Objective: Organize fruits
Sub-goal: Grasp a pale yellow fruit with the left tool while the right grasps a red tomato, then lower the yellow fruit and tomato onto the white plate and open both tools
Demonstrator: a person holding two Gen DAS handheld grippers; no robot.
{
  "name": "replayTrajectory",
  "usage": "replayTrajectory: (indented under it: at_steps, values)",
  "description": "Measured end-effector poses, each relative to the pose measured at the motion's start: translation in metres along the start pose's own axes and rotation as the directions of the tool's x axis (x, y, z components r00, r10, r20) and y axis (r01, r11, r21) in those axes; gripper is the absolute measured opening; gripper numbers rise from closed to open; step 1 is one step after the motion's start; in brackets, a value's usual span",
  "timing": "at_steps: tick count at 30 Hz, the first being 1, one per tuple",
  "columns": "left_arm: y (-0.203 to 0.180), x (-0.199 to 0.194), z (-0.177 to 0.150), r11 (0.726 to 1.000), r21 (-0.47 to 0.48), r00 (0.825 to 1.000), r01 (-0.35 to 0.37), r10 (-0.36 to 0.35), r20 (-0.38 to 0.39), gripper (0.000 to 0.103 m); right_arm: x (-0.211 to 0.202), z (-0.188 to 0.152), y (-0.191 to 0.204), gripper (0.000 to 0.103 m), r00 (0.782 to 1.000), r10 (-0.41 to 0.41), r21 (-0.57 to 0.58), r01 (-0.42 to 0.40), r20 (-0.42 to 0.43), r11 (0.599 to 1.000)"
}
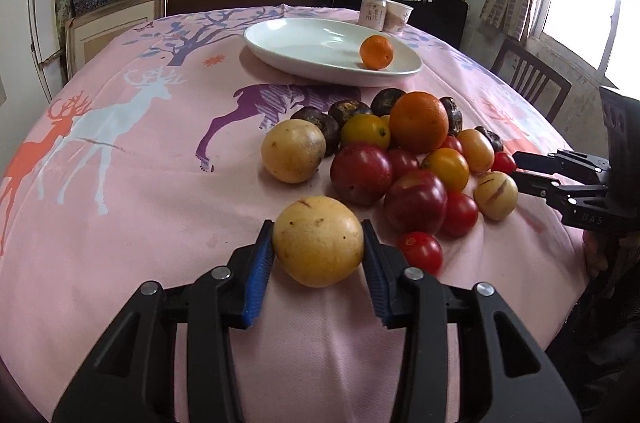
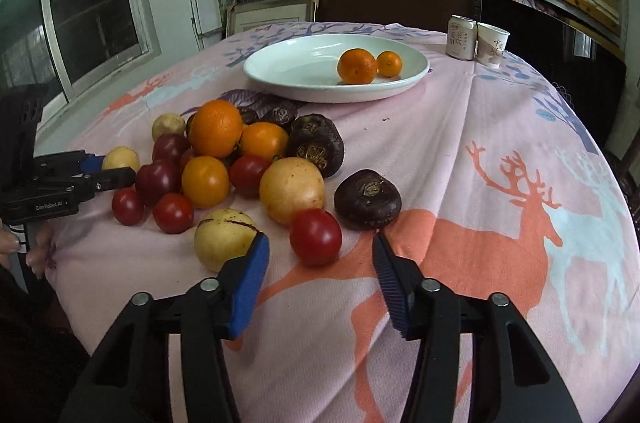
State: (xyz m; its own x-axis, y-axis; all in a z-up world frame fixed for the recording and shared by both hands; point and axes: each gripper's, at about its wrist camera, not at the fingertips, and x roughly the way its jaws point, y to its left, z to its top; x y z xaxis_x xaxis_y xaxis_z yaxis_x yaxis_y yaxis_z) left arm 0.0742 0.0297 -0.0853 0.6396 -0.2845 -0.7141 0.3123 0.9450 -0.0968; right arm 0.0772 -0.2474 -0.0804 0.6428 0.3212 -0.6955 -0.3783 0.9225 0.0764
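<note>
My left gripper is shut on a yellow passion fruit at the near edge of the fruit pile; in the right wrist view that fruit sits between the left gripper's pads. My right gripper is open, its jaws on either side of a red tomato without touching it. A white plate at the back holds small oranges. The pile holds a large orange, dark plums, tomatoes and dark brown fruits.
A drink can and a paper cup stand behind the plate. The table has a pink deer-print cloth. A wooden chair stands at the right. Shelves with boxes line the back wall.
</note>
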Motion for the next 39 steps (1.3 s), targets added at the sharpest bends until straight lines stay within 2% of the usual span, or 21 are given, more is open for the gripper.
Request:
replayTrajectory:
  at_steps: [5, 9, 15, 24, 27, 30, 34, 39]
  values:
    - [0.003, 0.003, 0.001, 1.0, -0.014, 1.0, 0.001, -0.001, -0.012, 0.041, 0.003, 0.001, 0.002, 0.037, 1.0, -0.016, 0.007, 0.016, -0.018, 1.0]
    - [0.002, 0.004, 0.001, 1.0, -0.014, 1.0, -0.006, 0.006, -0.012, 0.041, 0.009, 0.005, 0.006, 0.027, 0.999, -0.02, -0.002, 0.02, -0.03, 1.0]
    - [0.006, 0.001, 0.0, 1.0, -0.029, 1.0, -0.006, 0.006, 0.012, 0.041, 0.001, 0.003, -0.004, 0.027, 1.0, 0.022, 0.049, -0.023, 0.011, 0.999]
    - [0.007, -0.008, 0.005, 0.998, -0.05, 0.999, 0.032, -0.03, 0.043, 0.041, -0.012, 0.005, -0.013, 0.027, 0.995, 0.052, 0.109, -0.06, 0.082, 0.992]
    - [-0.001, -0.014, 0.02, 0.999, -0.022, 0.997, 0.039, -0.038, 0.063, 0.041, -0.019, 0.016, -0.016, 0.027, 0.991, 0.097, 0.14, -0.11, 0.095, 0.984]
    - [-0.006, -0.013, 0.042, 0.999, 0.003, 0.996, 0.032, -0.032, 0.08, 0.041, -0.028, 0.035, -0.011, 0.027, 0.985, 0.117, 0.123, -0.133, 0.128, 0.983]
    - [-0.012, -0.002, 0.079, 0.999, 0.033, 0.995, 0.019, -0.022, 0.096, 0.041, -0.031, 0.068, -0.006, 0.027, 0.983, 0.095, 0.109, -0.113, 0.157, 0.988]
    - [-0.016, 0.03, 0.126, 0.998, 0.061, 0.996, 0.003, -0.009, 0.091, 0.041, -0.01, 0.111, -0.013, 0.027, 0.982, 0.094, 0.14, -0.117, 0.161, 0.983]
